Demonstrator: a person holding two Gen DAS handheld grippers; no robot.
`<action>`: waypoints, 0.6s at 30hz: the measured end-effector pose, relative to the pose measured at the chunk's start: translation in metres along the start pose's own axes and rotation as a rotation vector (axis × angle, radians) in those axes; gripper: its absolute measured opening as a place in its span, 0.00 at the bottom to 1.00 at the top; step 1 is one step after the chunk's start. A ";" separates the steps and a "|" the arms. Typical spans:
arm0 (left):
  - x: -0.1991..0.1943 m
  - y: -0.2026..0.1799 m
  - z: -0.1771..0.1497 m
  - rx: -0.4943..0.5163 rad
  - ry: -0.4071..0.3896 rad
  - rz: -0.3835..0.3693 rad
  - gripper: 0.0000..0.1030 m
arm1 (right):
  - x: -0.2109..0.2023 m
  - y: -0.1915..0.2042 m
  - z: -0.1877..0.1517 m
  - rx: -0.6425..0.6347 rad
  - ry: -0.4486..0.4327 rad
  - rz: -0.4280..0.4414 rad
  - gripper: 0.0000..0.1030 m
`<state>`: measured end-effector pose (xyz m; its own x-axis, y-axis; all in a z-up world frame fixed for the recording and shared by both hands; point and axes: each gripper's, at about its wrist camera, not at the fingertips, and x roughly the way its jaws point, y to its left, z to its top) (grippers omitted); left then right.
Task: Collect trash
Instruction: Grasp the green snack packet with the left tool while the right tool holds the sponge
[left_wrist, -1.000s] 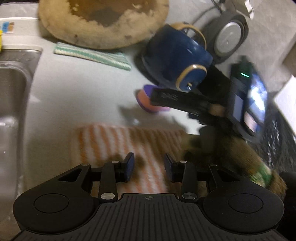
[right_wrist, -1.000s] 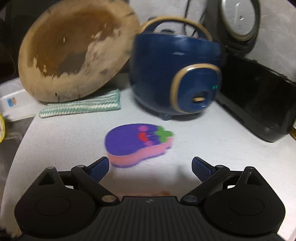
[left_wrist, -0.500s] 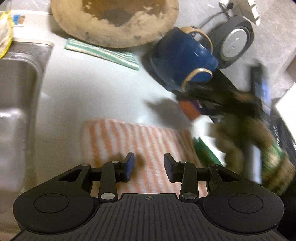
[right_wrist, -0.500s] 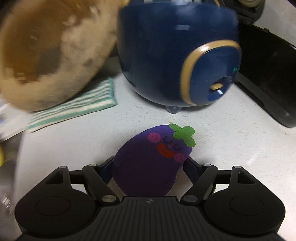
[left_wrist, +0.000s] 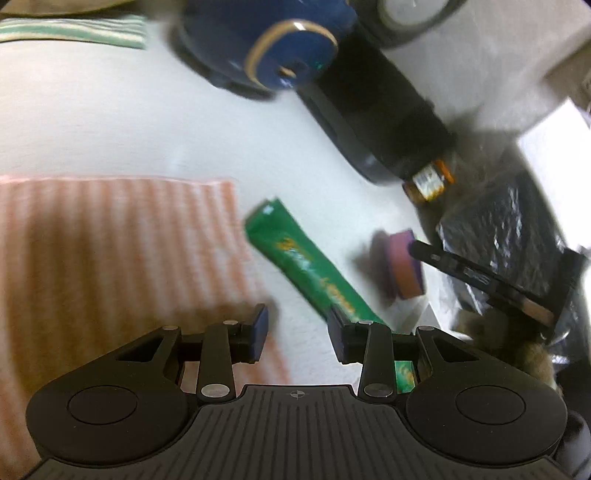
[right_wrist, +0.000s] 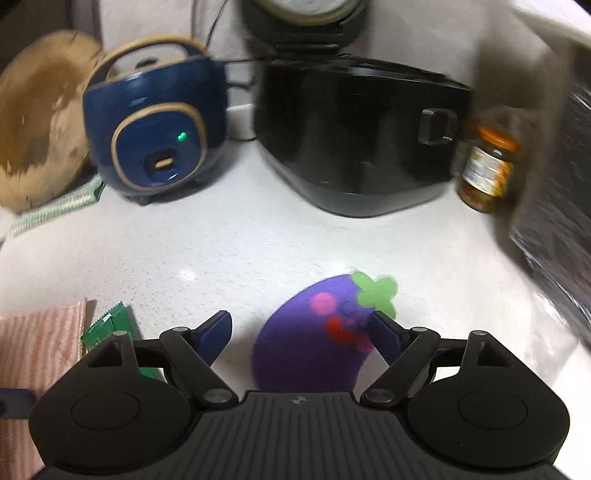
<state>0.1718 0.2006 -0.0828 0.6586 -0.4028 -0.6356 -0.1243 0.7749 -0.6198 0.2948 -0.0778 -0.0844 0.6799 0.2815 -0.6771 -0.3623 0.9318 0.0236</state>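
Green foil catches the eye first: a long wrapper (left_wrist: 310, 266) lies flat on the white counter (left_wrist: 110, 122), just beside the edge of an orange-striped cloth (left_wrist: 110, 251). The left gripper (left_wrist: 297, 334) hangs over it with its jaws apart and nothing between them, its right finger over the wrapper's near end. Off to the right, the right gripper (right_wrist: 301, 328) stands spread wide around a purple eggplant-shaped sponge (right_wrist: 317, 332); the sponge touches the right finger, while a clear gap shows at the left one. Behind sit a blue rice cooker (right_wrist: 155, 129), a black appliance (right_wrist: 354, 136) and a small jar (right_wrist: 487, 170)
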 end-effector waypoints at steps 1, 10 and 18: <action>0.008 -0.005 0.003 0.003 0.013 0.003 0.38 | -0.005 -0.004 -0.005 0.006 -0.013 -0.009 0.80; 0.093 -0.063 0.049 0.140 0.037 -0.005 0.38 | -0.027 -0.009 -0.054 0.128 0.094 0.155 0.72; 0.098 -0.094 0.049 0.244 0.063 0.033 0.39 | -0.032 0.026 -0.065 0.115 0.105 0.337 0.72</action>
<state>0.2843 0.1120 -0.0647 0.6087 -0.3993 -0.6856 0.0429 0.8794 -0.4741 0.2218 -0.0776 -0.1100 0.4632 0.5573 -0.6891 -0.4763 0.8122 0.3368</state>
